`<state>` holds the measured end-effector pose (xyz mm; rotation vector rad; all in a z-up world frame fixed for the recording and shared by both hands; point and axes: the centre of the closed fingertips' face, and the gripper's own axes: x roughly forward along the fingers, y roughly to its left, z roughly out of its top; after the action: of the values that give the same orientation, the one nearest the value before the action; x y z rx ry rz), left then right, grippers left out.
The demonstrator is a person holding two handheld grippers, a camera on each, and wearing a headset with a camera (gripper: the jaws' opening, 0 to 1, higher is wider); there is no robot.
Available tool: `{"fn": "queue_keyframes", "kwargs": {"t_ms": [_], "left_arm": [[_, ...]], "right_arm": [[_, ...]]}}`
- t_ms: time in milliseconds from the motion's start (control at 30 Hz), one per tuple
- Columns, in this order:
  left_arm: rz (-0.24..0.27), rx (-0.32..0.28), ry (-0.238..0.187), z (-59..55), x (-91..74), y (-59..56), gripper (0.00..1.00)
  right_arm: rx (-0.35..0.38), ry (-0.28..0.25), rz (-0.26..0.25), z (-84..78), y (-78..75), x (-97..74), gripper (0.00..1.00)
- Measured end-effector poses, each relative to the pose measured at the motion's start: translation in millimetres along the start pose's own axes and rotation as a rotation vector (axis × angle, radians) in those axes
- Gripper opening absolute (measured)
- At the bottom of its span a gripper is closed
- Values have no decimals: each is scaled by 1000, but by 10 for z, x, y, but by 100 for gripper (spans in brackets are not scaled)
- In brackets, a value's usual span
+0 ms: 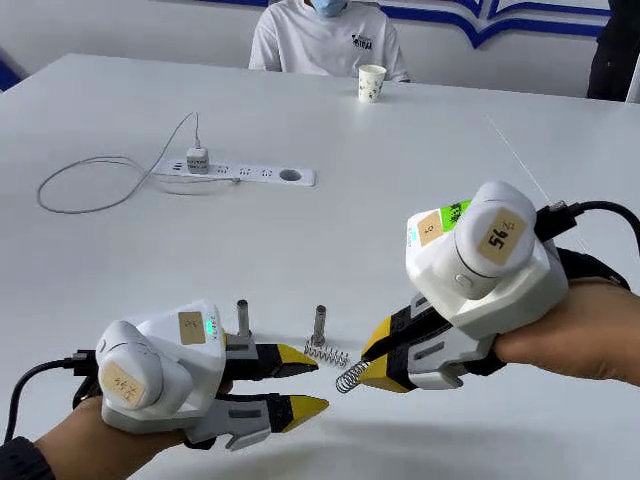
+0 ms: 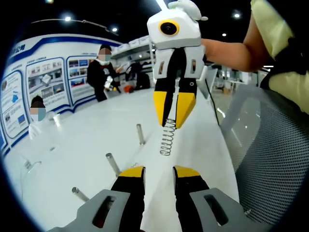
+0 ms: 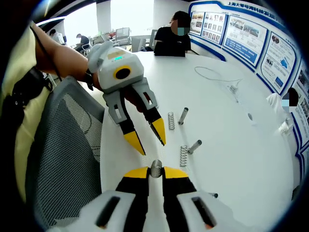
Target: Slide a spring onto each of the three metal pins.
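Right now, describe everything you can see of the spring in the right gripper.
The spring is a thin coil of bare silvery wire, evenly wound. The right gripper is shut on one end; the rest sticks out free past the yellow tips, slightly bowed. It points towards the open left gripper, low over the white table; whether its free end touches the table is unclear.

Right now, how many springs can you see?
3. The held spring is pinched in the right gripper. On the table, the far spring sits beside the far pin and the near spring beside the near pin. More could be hidden.
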<state>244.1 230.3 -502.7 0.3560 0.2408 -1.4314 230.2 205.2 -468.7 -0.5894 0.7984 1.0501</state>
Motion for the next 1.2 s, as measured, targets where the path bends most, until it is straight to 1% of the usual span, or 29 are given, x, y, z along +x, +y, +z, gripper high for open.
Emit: {"fn": "queue_keyframes", "kwargs": {"t_ms": [133, 267, 533, 667, 967, 1200], "left_arm": [[29, -20, -5, -12, -98, 62, 27], [61, -37, -7, -47, -185, 130, 31], [111, -75, -8, -118, -332, 226, 38], [131, -99, -17, -140, -397, 259, 42], [170, -135, -21, -233, -517, 295, 47], [203, -162, -21, -281, -605, 326, 50]], "right_arm": [[4, 12, -10, -44, -37, -54, 11], [10, 21, -15, -78, -62, -92, 11], [29, 34, -28, -156, -121, -163, 11], [41, 36, -40, -186, -172, -223, 11], [56, 61, -65, -267, -296, -334, 11], [61, 83, -80, -306, -392, -424, 11]]}}
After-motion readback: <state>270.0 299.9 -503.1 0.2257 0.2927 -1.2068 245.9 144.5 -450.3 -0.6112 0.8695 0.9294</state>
